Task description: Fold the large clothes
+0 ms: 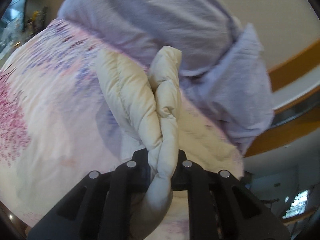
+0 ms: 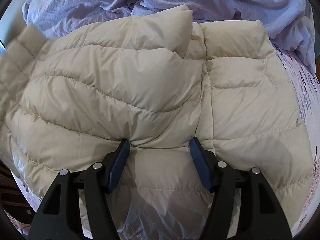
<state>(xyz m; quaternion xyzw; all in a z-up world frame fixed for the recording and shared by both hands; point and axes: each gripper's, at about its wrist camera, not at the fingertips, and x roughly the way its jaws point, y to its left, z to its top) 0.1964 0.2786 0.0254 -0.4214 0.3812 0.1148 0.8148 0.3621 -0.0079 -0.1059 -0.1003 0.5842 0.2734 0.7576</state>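
- Nearest the lens, left view: left gripper is clamped on a bunched fold of the cream puffer jacket. The padding is squeezed thin between the 2 fingers and bulges out on both sides.
- That fold rises clear of the floral bedsheet and casts a shadow on it. Judgement: this part is held up so it can be carried over the rest of the jacket.
- Right view: right gripper has its fingers spread apart, both tips pressed into the jacket. Fabric puckers at the left tip. Nothing is pinched between them.
- Judgement: the right tool is pinning the body down, or lining up a grasp, while the left lifts. Which of the 2, cannot tell.
- Jacket lies spread across the bed, its far edge against the crumpled lilac duvet, with bedsheet showing along the bed's right edge.
- Only the right view shows the jacket's full spread, its centre seam and a flap turned over near the far edge.
- Only the left view shows the lifted fold, the duvet heaped at the bed's far side, plus a wooden rail and wall beyond.
- Blurred cream patch at the right view's left rim: probably the raised part, not certain.
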